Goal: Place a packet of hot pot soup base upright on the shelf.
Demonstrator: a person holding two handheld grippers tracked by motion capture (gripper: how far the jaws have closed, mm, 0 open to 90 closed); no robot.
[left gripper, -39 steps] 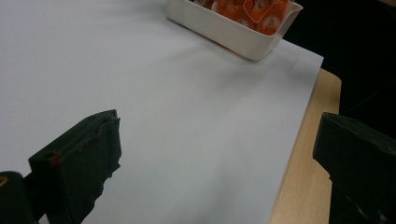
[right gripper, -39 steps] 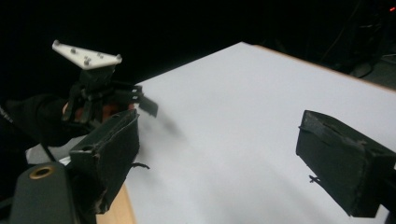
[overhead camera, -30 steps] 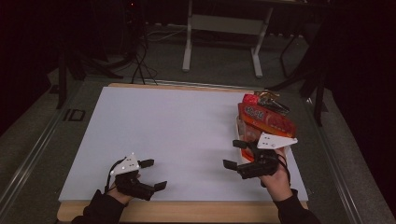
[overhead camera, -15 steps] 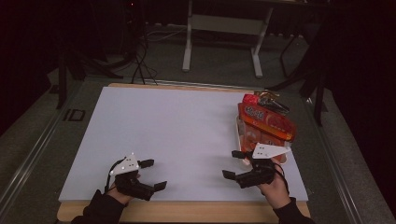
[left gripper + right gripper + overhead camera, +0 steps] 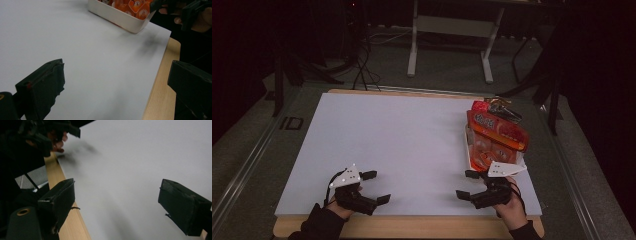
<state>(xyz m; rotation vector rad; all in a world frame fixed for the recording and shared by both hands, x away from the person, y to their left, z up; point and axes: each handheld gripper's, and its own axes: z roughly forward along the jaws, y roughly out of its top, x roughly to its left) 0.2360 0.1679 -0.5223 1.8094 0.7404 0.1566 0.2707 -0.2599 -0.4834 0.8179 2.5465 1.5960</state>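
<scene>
A wooden table (image 5: 412, 231) carries a white sheet (image 5: 402, 140), with a white tray (image 5: 468, 150) of orange packets at its right edge.

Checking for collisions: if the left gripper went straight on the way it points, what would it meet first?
Probably the white tray of orange packets; bare white sheet lies between it and the open left gripper.

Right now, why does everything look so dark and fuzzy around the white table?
High view: light falls on the white table, the room behind is dim. Left gripper view: the white tray is soft, its own claw blurred. Right gripper view: the far hand is smeared, with a soft shadow beside it.
</scene>
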